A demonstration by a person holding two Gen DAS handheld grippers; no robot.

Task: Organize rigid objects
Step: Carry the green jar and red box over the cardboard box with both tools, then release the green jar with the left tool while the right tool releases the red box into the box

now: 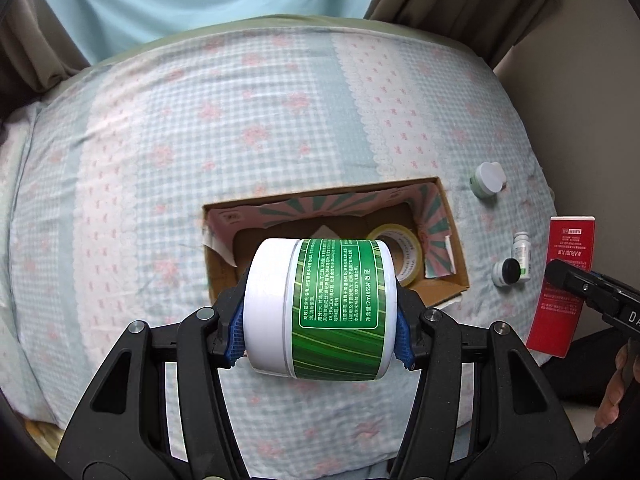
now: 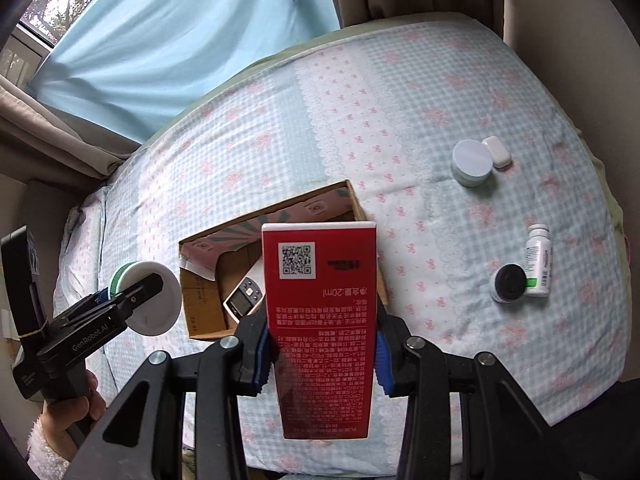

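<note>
My left gripper point(image 1: 320, 336) is shut on a green-labelled white jar point(image 1: 320, 308), held sideways above the bed just in front of the open cardboard box point(image 1: 452, 236). The jar also shows in the right wrist view point(image 2: 150, 298), left of the box point(image 2: 200, 304). My right gripper point(image 2: 320, 364) is shut on a tall red carton point(image 2: 320, 320), held over the box's near right corner; the carton shows at the right edge of the left wrist view point(image 1: 560, 280). Inside the box lie a roll of tape point(image 1: 400, 252) and a small grey device point(image 2: 244, 300).
On the checked bedspread right of the box lie a pale green jar with a white lid point(image 2: 471, 162), a small white case point(image 2: 497, 151), a white pill bottle point(image 2: 538, 264) and a small black-lidded jar point(image 2: 509, 283). Curtains point(image 2: 160, 40) hang behind the bed.
</note>
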